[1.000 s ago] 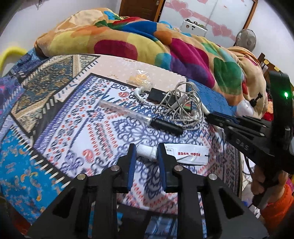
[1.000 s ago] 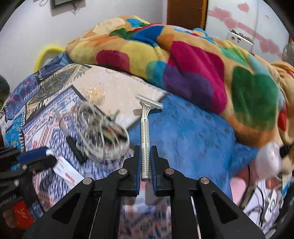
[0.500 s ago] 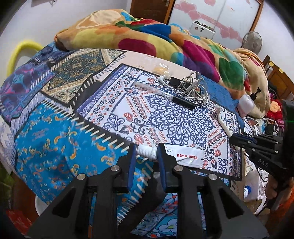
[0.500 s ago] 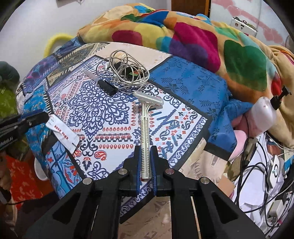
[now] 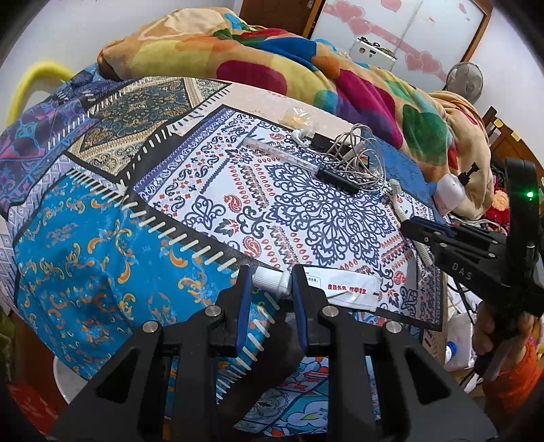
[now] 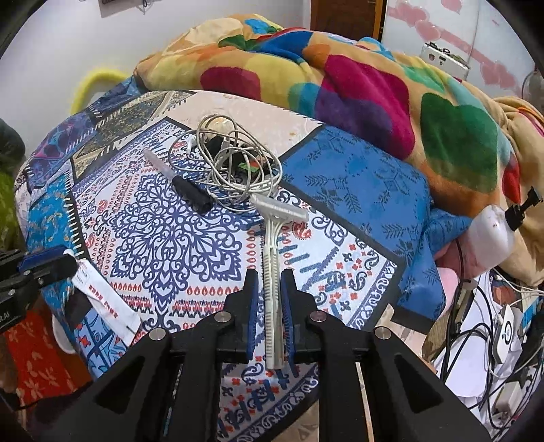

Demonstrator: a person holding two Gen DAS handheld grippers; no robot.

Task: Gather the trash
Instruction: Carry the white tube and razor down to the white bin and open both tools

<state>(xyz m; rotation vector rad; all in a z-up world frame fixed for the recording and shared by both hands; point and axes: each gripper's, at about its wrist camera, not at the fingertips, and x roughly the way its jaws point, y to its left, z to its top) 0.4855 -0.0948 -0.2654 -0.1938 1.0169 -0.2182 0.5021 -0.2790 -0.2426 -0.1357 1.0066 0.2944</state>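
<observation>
A bed point(image 5: 102, 258) is covered by a patchwork sheet point(image 6: 357, 176) printed in blue, white and red paisley and mandala patterns, and a thick fleece blanket point(image 5: 357, 98) with large coloured hearts is heaped along its far side. Behind it a plain white wall point(image 5: 85, 30) is seen, with a brown wooden door point(image 6: 343, 15) and a pale panel decorated with pink hearts point(image 5: 401, 30), before which a standing fan point(image 5: 464, 81) is placed. Beside the bed, a tangle of cables and white chargers point(image 6: 503, 333) is spread over the floor, and a yellow curved bar point(image 5: 30, 81) is seen at the bed's far corner.
</observation>
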